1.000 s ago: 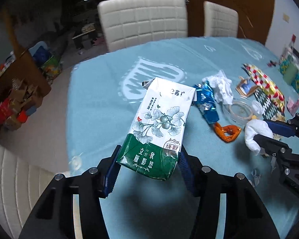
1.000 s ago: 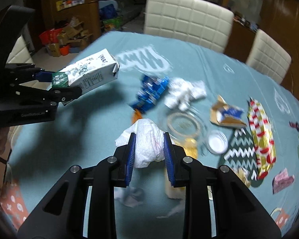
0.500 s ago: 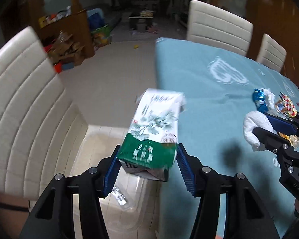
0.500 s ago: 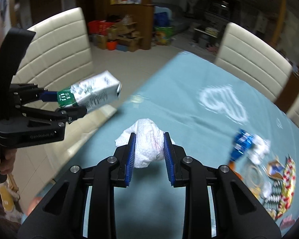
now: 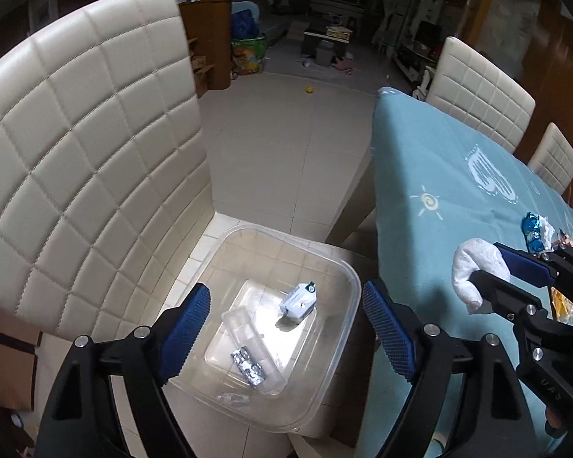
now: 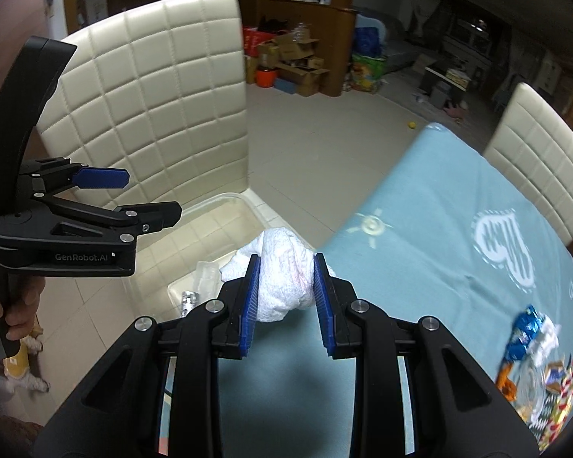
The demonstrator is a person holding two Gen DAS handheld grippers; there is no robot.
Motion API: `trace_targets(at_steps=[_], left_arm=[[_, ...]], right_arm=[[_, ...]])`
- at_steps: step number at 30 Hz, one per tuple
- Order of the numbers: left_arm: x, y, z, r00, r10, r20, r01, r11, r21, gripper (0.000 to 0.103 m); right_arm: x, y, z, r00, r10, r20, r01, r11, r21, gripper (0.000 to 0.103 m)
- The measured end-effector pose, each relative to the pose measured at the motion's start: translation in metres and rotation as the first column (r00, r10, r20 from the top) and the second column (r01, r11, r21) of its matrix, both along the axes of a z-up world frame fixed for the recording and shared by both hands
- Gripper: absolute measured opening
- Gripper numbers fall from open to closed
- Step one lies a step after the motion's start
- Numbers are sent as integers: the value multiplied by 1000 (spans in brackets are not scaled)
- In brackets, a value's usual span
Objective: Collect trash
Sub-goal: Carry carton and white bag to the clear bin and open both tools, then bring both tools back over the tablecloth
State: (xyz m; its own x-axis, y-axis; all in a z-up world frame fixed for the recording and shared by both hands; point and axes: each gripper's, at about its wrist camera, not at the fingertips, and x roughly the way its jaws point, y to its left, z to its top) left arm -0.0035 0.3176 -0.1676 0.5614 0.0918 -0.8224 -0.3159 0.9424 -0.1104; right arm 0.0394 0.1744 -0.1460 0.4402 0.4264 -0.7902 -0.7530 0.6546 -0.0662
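From the left wrist view, the left claw (image 5: 282, 328) stands wide open with nothing between its two blue pads, hanging over one clear plastic bin (image 5: 340, 347) that sits on a cream chair seat (image 5: 76, 175). Three pieces lie in the bin: one small white carton (image 5: 298, 302), one clear plastic tray piece (image 5: 254, 343) and one silvery foil strip (image 5: 248, 366). At the right edge, the right claw (image 5: 489, 273) is clamped on one white crumpled tissue (image 5: 471, 271) above the blue-clothed bench (image 5: 439, 198), where a blue wrapper (image 5: 531, 229) lies far off.

From the right wrist view, the right claw (image 6: 286, 297) pinches the tissue (image 6: 282, 282) between both pads, over the bench (image 6: 431, 236) edge just beside the bin (image 6: 225, 206). The left claw (image 6: 130, 198) shows spread apart and empty. Two cream chairs show, one behind the bin (image 6: 152, 87) and one beyond the bench (image 6: 534, 145). More wrappers (image 6: 531, 347) lie clustered at the bench's far right.
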Motion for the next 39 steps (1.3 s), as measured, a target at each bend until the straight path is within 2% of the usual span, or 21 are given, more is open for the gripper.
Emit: trace_targets(at_steps=[7,8,9,11,15,20,26,30,33,36,39], left_arm=[[-13,26,-5,998,60,-23,-60,998,2,80],[-15,30,-6,997,72,-26,-72,997,2,80],[-16,33,-6,996,80,-28,-80,997,2,81],[-20,40,-6,994,100,-32,-100,995,6,83],[-21,45,-5,993,117,-34,-117,993,2,83],[-15,31,0,996,89,-30,-89,996,-3,83],[12,-22,11,999,-31,-17,31,1000,1,83],[30,-73,20,990,-138,-4,138,990,15,83],[44,-125,26,971,-237,-5,237,971,28,83],[56,-184,27,942,-335,-20,335,942,32,83],[63,-245,24,903,-428,-39,429,903,25,83]], right_arm=[[0,39,-9,996,79,-33,-80,997,-2,32],[0,45,-10,996,86,-36,-87,996,-5,38],[0,50,-10,995,90,-31,-91,996,-9,50],[-1,56,-8,995,100,-11,-100,995,-2,63],[0,59,-3,995,96,7,-96,995,15,64],[4,41,-1,998,64,-6,-64,998,17,64],[11,-16,4,999,-52,-15,52,998,36,65],[14,-75,8,985,-174,-10,174,984,47,68],[15,-126,10,963,-271,-3,271,961,52,72],[15,-186,9,925,-380,3,379,924,45,73],[14,-250,5,867,-497,6,497,867,29,73]])
